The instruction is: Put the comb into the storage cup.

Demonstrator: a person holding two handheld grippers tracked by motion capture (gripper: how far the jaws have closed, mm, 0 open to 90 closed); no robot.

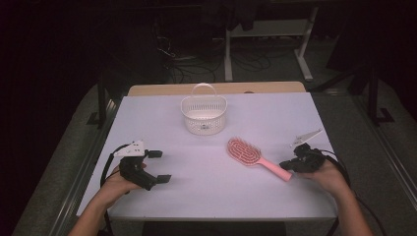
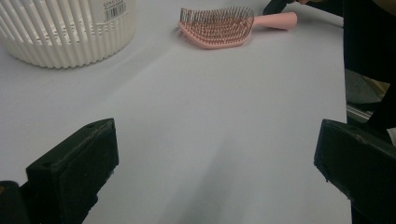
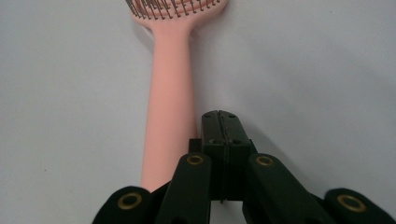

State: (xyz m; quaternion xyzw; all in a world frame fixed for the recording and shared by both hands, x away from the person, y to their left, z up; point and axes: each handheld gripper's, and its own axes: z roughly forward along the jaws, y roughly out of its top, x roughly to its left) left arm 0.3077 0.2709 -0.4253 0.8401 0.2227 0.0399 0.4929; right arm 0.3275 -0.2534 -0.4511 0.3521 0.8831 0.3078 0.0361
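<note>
Right gripper (image 3: 219,119), low in its own view with jaws pressed together and empty beside the pink hairbrush (image 3: 170,93) handle at centre frame, should spread its jaws first, then straddle that handle squarely.

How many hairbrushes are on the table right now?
1. The pink plastic hairbrush lies bristles up on the white table, in front and to the right of the white slatted plastic basket. Its handle points toward the right tongs. The basket's inside is partly hidden.
</note>
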